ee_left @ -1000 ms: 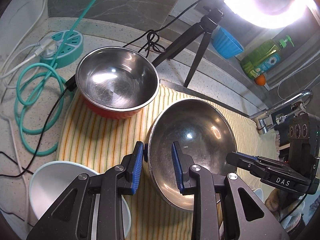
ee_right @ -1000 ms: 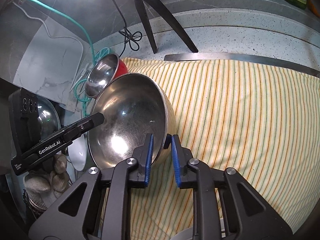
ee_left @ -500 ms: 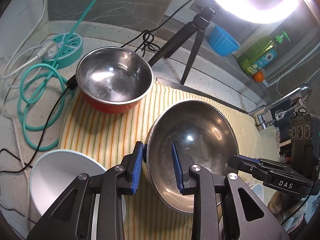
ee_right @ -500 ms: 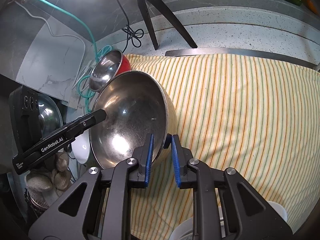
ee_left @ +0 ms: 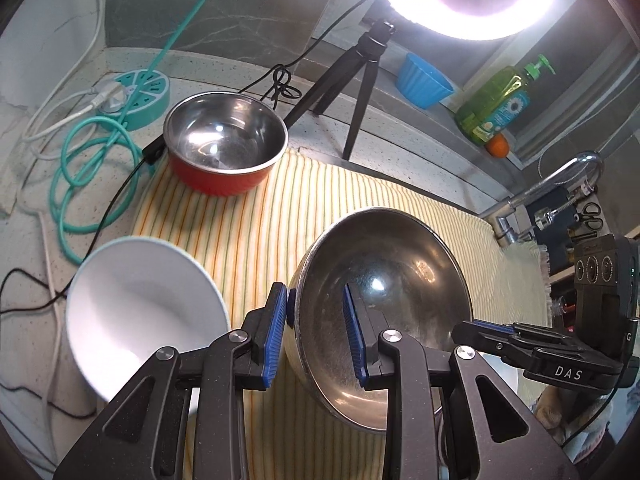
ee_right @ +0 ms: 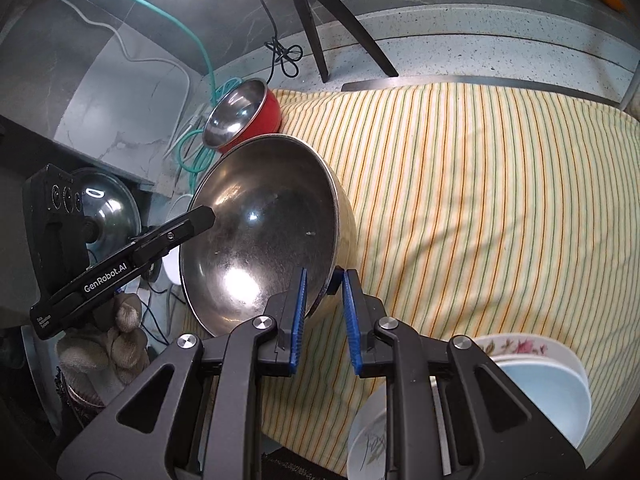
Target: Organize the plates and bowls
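A large steel bowl [ee_left: 384, 292] is held tilted above the striped cloth [ee_left: 248, 216]. My left gripper [ee_left: 316, 332] is shut on its left rim, and my right gripper [ee_right: 325, 308] is shut on its right rim; the bowl also shows in the right wrist view [ee_right: 264, 240]. A red bowl with a steel inside [ee_left: 224, 144] stands at the cloth's far left corner. A white bowl [ee_left: 140, 312] sits at the near left. Stacked white and floral bowls [ee_right: 532, 384] lie at the near right.
A ring light on a black tripod [ee_left: 360, 80] stands behind the cloth. A teal cable coil [ee_left: 88, 184] and power hub [ee_left: 136, 92] lie left. A blue cup [ee_left: 424, 80], green soap bottle [ee_left: 496, 100] and tap [ee_left: 548, 188] are at the right.
Both grippers have pulled back toward the near edge with the large steel bowl between them. The red bowl now lies farther away, and more of the white bowl shows.
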`<state>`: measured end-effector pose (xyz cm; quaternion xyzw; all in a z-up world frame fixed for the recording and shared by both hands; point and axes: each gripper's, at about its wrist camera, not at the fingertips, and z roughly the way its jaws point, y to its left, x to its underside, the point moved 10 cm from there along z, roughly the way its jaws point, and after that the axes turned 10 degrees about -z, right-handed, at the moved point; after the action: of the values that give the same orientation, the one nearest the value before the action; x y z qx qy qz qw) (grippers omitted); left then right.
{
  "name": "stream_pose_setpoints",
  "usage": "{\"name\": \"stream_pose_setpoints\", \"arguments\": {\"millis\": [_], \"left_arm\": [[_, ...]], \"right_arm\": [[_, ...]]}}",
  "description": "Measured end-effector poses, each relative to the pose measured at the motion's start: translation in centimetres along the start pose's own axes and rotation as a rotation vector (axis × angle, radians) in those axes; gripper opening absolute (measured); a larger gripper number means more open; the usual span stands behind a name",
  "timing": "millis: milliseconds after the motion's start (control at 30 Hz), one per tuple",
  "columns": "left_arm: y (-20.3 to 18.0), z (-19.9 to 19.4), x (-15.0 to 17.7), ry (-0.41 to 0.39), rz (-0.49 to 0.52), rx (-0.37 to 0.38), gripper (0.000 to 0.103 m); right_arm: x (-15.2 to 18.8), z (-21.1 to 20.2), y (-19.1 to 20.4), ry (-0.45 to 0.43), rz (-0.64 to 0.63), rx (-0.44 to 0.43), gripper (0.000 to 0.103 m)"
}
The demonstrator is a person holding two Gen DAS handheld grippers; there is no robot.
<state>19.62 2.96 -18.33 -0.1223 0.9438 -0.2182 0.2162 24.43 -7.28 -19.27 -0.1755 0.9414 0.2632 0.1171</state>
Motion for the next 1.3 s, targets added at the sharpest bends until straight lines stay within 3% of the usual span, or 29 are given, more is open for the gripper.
{"name": "stream_pose_setpoints", "arguments": {"millis": [500,1300], "left_arm": [[-0.2,-2.8,5.6,0.006,-0.015,0.027,0.027],[1.3,-3.9,10.7,0.03,-0.042,0.019,0.027]], "right_arm": [[5.3,-2.1,1.5,0.015,-0.013,-0.003,0.019],[10.3,-0.7,2.5,0.098,-0.032,-0.006,0.02]]}}
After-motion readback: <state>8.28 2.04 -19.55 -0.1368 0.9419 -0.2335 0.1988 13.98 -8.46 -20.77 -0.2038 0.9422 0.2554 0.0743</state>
